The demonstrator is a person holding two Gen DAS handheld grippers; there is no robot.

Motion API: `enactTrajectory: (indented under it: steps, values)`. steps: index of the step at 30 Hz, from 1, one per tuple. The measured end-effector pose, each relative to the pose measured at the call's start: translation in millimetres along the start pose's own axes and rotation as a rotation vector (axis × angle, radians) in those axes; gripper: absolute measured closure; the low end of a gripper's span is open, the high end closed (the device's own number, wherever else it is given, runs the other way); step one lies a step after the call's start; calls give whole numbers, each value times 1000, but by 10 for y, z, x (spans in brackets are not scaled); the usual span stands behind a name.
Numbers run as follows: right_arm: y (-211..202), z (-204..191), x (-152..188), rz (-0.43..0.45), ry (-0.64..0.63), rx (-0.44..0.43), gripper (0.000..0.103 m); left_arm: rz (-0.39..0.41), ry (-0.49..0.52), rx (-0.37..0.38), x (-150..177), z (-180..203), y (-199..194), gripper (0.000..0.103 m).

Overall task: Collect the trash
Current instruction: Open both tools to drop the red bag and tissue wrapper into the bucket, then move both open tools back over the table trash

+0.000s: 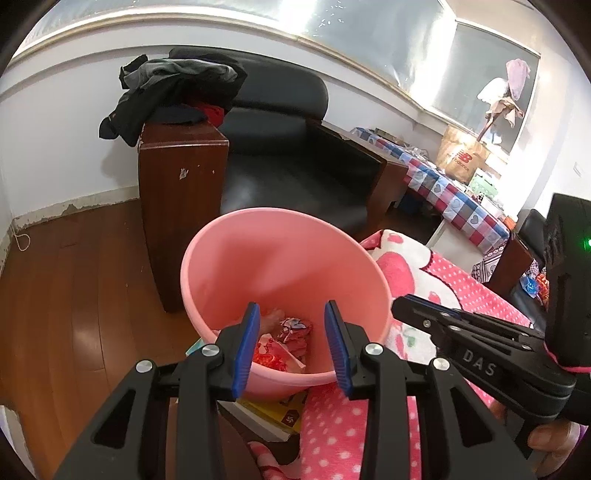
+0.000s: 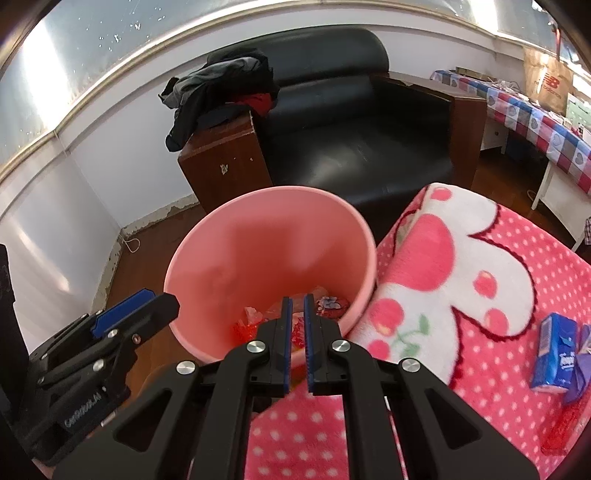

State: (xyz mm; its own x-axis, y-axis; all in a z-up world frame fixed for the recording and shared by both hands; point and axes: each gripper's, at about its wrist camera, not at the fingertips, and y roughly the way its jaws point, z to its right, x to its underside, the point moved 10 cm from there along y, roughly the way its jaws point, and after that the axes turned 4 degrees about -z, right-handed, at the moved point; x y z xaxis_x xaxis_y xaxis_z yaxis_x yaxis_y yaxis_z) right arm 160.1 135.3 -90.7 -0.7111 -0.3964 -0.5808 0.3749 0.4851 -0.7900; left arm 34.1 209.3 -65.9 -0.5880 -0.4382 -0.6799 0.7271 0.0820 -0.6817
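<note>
Where wrappers [image 1: 284,343] lie, one pink bin [image 1: 280,254], two grippers above.

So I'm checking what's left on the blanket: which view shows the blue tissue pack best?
The right wrist view: the blue tissue pack lies in plain sight on the pink blanket. The left wrist view doesn't show it.

We get bright, even light; glare streaks the window [image 1: 332,26] along the top of both frames. Strong fisheye bending plus dark vignette at corners. Focus looks sharp, shadows soft.
</note>
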Motion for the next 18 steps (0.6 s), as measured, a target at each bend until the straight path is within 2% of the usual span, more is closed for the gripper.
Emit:
enactTrajectory:
  steps: [7,12,14,16,18]
  values:
    - [-261,192,122,18,31,2,96,14,28,9,-11,180,-101,68]
    - [-477,395,292,28,43,41,94,19,62,30,25,366,-159,68]
    - [-580,477,346,45,48,59,87,22,82,40,42,463,-180,68]
    - [-689,557,396,63,60,74,75,22,96,52,60,545,-191,68]
    - [-813,651,451,83,71,93,75,20,113,63,90,641,-200,68]
